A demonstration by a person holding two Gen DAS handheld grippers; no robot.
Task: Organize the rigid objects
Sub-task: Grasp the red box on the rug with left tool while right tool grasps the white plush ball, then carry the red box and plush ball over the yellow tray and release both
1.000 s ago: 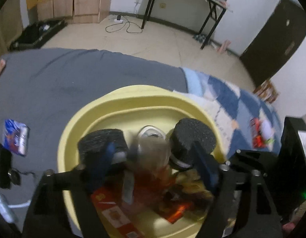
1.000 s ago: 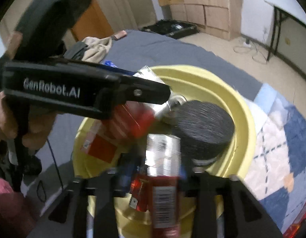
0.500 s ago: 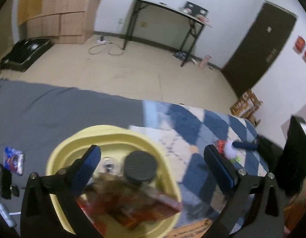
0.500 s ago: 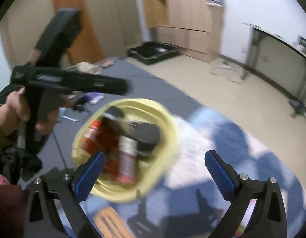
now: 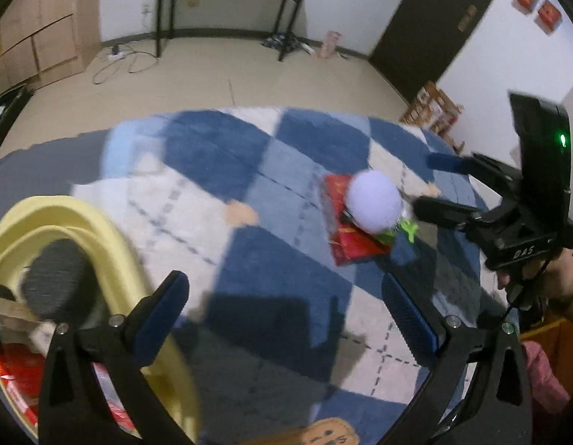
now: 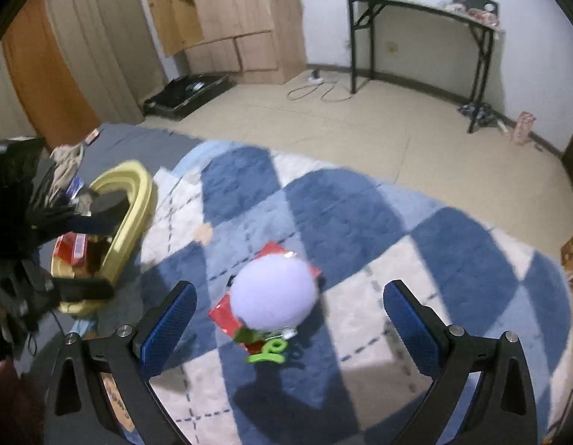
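A yellow basin (image 5: 112, 256) (image 6: 136, 200) on the bed holds a black-lidded jar (image 5: 58, 278) and red packets (image 6: 73, 246). On the blue-and-white checked blanket (image 6: 342, 218) stands a pale lilac ball-shaped object (image 6: 273, 293) (image 5: 373, 200) on a red packet (image 5: 355, 248), with a green piece (image 6: 266, 352) at its foot. My right gripper (image 6: 286, 319) is open just in front of the ball, nothing between its fingers. My left gripper (image 5: 286, 315) is open over bare blanket, right of the basin. The right gripper (image 5: 449, 185) also shows at the left wrist view's right edge.
A grey sheet (image 6: 138, 141) covers the bed's left part, with clothes (image 6: 65, 159) lying on it. Beyond the bed lie beige floor (image 6: 360, 126), a black-legged table (image 6: 416, 7), wooden cabinets (image 6: 227, 18) and a dark door (image 5: 435, 22).
Both grippers let go of cans and packets over the basin, opened wide and swung right, away from the basin toward the lilac ball on the checked blanket.
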